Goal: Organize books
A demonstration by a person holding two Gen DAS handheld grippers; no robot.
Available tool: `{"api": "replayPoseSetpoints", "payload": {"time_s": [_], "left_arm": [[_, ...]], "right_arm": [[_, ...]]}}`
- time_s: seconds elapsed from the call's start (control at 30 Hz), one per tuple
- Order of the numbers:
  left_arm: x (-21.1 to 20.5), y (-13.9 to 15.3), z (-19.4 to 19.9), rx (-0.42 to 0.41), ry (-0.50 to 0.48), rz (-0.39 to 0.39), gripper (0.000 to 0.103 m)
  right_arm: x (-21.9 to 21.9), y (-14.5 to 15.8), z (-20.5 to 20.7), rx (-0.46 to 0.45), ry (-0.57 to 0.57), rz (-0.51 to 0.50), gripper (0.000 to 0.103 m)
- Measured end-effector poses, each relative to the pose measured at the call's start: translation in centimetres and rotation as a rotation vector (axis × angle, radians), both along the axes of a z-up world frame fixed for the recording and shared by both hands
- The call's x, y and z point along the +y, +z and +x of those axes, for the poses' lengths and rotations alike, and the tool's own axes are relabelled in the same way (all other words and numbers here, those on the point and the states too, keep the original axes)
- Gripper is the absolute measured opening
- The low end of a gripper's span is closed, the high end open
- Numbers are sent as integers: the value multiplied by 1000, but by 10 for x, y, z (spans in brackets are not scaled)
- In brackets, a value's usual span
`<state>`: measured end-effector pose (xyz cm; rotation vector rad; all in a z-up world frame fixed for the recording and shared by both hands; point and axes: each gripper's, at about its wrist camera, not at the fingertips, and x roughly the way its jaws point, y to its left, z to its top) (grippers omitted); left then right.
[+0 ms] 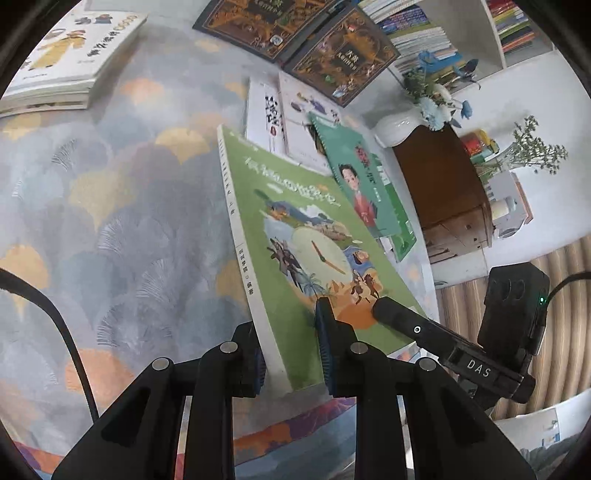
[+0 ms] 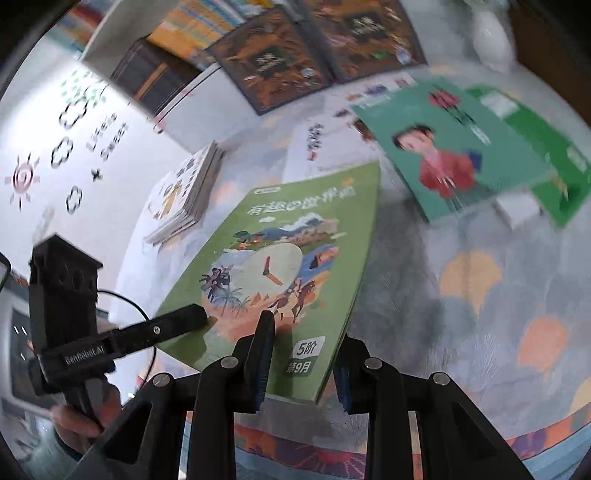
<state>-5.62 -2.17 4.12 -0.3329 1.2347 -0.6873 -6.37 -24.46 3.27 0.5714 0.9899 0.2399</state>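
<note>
Two grippers pinch one green book (image 1: 295,236): left gripper (image 1: 291,354) at its spine corner, right gripper (image 2: 303,362) opposite. Its cover shows a clock; two dark books (image 1: 295,33) lie beyond.

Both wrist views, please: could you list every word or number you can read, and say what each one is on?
"DAS": on the right gripper body, left wrist view.
"GenRobot.AI": on the left gripper body, right wrist view.
"5阶" and "第9月": on the green book held by both grippers.
"Sweet": on the white wall; the word above it is blurred.
The titles of all the books are too blurred or too small to read.
</note>
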Motion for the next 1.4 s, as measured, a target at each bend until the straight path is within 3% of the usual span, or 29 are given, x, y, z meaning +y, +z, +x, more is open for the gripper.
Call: {"api": "replayPoseSetpoints", "payload": {"time_s": [0.17, 0.37, 0.53, 0.73, 0.87, 1.07, 1.4], "left_arm": [[10, 9, -3, -21, -3, -26, 20], [14, 31, 0, -66, -18, -61, 21], [33, 57, 16, -128, 16, -102, 21], [71, 88, 55, -201, 117, -146, 21], [102, 101, 87, -258, 192, -123, 21], [153, 96, 133, -277, 313, -94, 21], [203, 62, 194, -243, 415, -74, 21]], "right_arm": [[12, 17, 0, -34, 39, -50, 28], [12, 35, 4, -48, 32, 15, 28], [25, 67, 22, -114, 61, -6, 29], [59, 104, 78, -209, 132, 4, 30], [97, 120, 121, -265, 202, -23, 31], [155, 123, 189, -292, 300, -39, 32], [211, 87, 277, -245, 381, -8, 32]]}}
